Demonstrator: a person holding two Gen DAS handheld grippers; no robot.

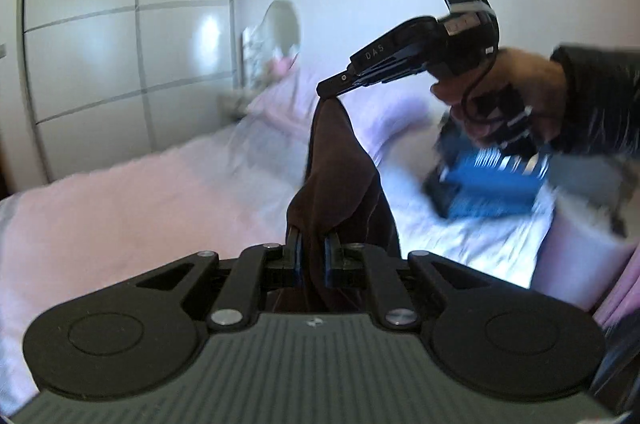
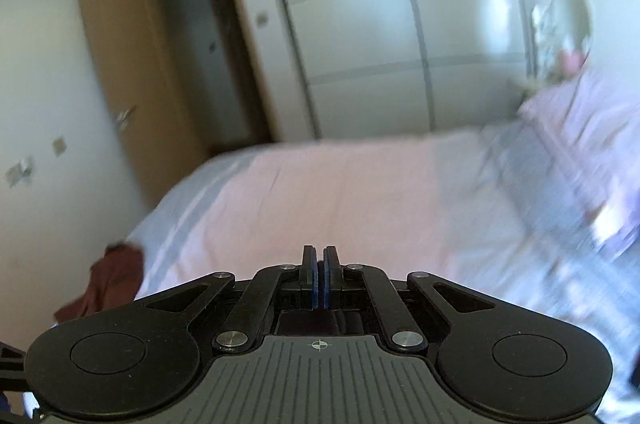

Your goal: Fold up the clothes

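Note:
A dark brown garment (image 1: pixel 340 180) hangs in the air above the bed, stretched between both grippers. My left gripper (image 1: pixel 312 244) is shut on its lower end, with cloth bunched between the fingers. My right gripper (image 1: pixel 330 92), seen in the left wrist view above and ahead, is shut on the garment's top corner. In the right wrist view my right gripper (image 2: pixel 319 264) shows its jaws pressed together; the pinched cloth is hidden there. A fold of the brown garment (image 2: pixel 108 284) hangs at the lower left of that view.
A bed with a pink and white sheet (image 1: pixel 140 200) lies below. Pillows (image 1: pixel 288 92) sit at its head. A blue and dark folded stack (image 1: pixel 492 188) lies on the bed's right side. A white wardrobe (image 1: pixel 120 44) stands behind, and an open wooden door (image 2: pixel 136 92) beyond it.

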